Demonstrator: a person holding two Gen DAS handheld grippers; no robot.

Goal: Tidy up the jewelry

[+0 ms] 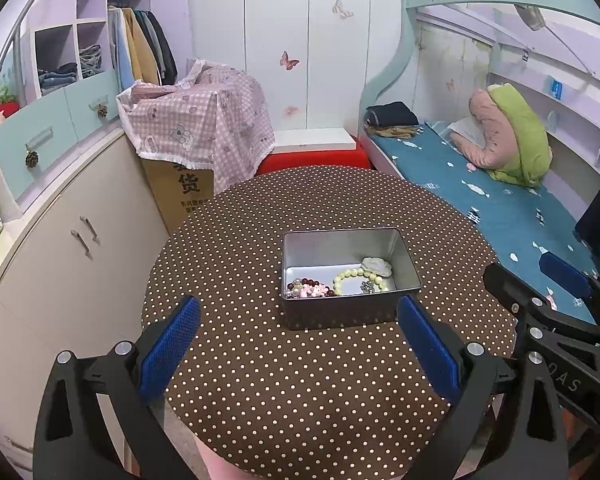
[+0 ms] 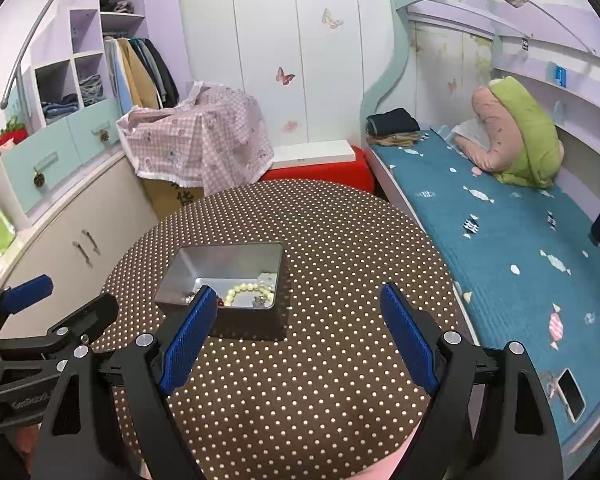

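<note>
Nearest the cameras, both grippers hang over the near edge of the round polka-dot table (image 1: 320, 400) with nothing in them: the left gripper (image 1: 298, 344) has its blue pads spread wide apart over bare cloth, and the right gripper (image 2: 298, 338) likewise stands wide, its left pad overlapping the near corner of the tin in its own view without any sign of contact. A little farther in, the open metal tin (image 1: 300, 320) sits near the middle of the table, and the jewelry lies in it: a pale yellow-green bead bracelet (image 1: 346, 276), a cluster of dark red, pink and pearl beads (image 1: 306, 289) in the near left corner, a white carved piece (image 1: 376, 266) toward the back, and a small silver charm (image 1: 367, 287) by the bracelet. No jewelry shows on the cloth, so the gathering step looks finished or close to it; the next move probably calls for closing or tidying the tin, yet no lid is visible in either view. The tin's near wall hides part of its floor, the beads are too tangled to count as separate pieces, and the table's near rim is cut off by the gripper bodies. Beyond, a bed (image 1: 500, 208) and wardrobe (image 1: 276, 40) fill the room.
</note>
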